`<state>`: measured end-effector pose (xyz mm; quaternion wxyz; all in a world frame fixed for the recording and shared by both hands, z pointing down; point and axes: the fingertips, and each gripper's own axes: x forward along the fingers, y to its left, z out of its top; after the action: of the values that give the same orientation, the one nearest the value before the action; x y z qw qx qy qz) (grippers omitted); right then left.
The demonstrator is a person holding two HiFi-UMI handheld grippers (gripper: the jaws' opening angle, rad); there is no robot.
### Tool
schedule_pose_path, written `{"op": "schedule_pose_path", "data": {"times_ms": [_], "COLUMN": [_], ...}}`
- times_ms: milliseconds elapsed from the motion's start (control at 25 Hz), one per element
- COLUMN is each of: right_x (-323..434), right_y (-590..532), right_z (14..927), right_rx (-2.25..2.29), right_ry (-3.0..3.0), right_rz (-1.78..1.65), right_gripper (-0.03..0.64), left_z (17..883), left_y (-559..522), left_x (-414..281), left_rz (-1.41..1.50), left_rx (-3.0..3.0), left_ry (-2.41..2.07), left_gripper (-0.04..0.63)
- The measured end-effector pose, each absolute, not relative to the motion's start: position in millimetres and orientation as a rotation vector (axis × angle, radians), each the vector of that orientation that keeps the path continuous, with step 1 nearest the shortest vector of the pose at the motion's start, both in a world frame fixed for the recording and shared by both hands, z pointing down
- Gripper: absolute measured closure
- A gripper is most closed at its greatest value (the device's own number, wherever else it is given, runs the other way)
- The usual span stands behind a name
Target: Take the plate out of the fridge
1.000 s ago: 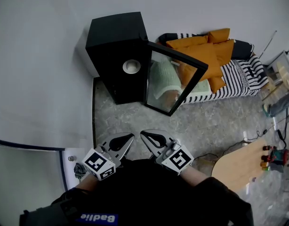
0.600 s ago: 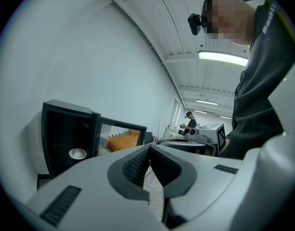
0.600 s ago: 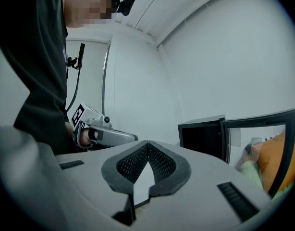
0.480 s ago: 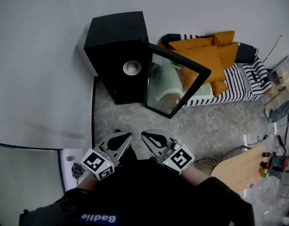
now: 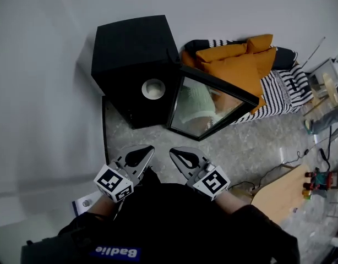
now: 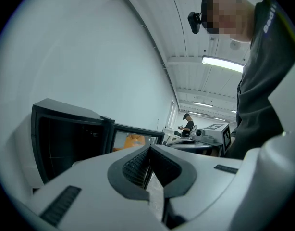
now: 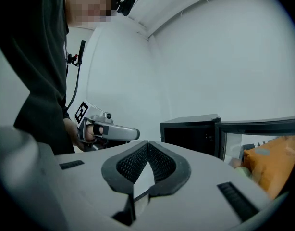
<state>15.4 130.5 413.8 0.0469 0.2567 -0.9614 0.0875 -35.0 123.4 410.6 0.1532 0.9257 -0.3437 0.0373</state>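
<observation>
even, soft indoor light; strong fisheye bending; dark vignetted corners

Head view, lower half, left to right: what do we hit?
left gripper → right gripper → wooden board → small colourful objects by the right edge.
</observation>
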Motion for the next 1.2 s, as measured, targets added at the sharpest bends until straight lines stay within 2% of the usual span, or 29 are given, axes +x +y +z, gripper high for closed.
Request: {"op": "schedule_pose_path", "data": {"times_ms": [480,1200], "right_x": [-48.6,-34.4], "right_y": [34.4,-15.7], "right_z": [418.4,441.6], "right_rx": [0.972,0.796], "right_ry": [-2.82,-2.807], "right_rz": [0.273,0.258], "right_gripper": [0.607,0.607], "left_z": [422.5,450.8], "left_y": [28.5,-34.6], "left_x": [-104.6,-90.7], "left_rz": [0.142,0.144], "left_rx": [2.685,2.519], "left_ry": [-0.842,-0.951], "left_gripper": [0.588,0.586]}}
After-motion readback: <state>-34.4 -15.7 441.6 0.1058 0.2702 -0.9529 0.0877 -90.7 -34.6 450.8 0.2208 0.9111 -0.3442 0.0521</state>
